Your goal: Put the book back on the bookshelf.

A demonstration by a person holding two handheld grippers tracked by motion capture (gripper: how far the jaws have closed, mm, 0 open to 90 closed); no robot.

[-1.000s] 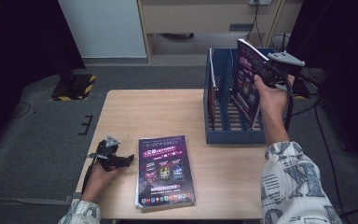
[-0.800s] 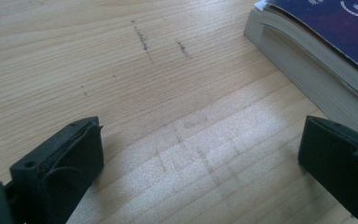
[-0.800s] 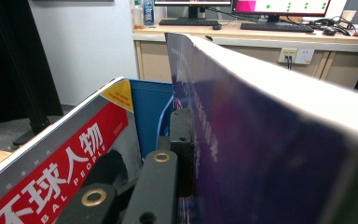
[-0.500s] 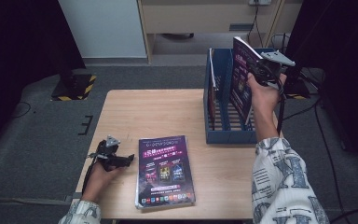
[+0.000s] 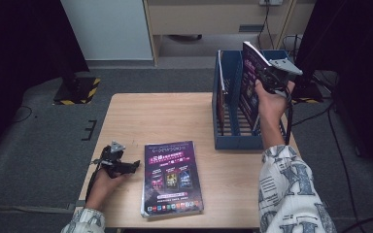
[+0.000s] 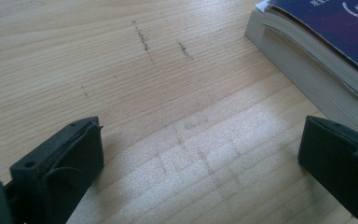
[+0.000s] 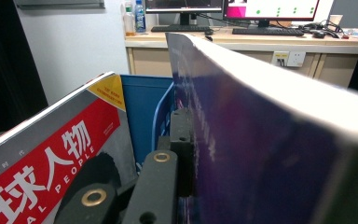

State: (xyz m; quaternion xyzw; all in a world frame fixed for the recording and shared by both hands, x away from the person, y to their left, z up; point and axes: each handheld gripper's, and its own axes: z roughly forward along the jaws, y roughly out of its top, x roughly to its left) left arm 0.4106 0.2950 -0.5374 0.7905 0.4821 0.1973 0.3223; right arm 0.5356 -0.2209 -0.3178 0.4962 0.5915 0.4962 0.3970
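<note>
Purple book (image 5: pixel 249 77) in right gripper (image 5: pixel 266 80) — over blue rack (image 5: pixel 228 141)

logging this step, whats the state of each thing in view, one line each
right gripper: shut on the purple book, over the rack
purple-covered book in the right gripper: upright, lower part between the rack's walls
blue plastic slotted file rack: standing on the table
red-and-white magazine: leaning in the rack
purple paperback book lying on the table: flat, closed, cover up
left gripper: open, resting on the table
light wooden table: bearing rack and paperback
</note>
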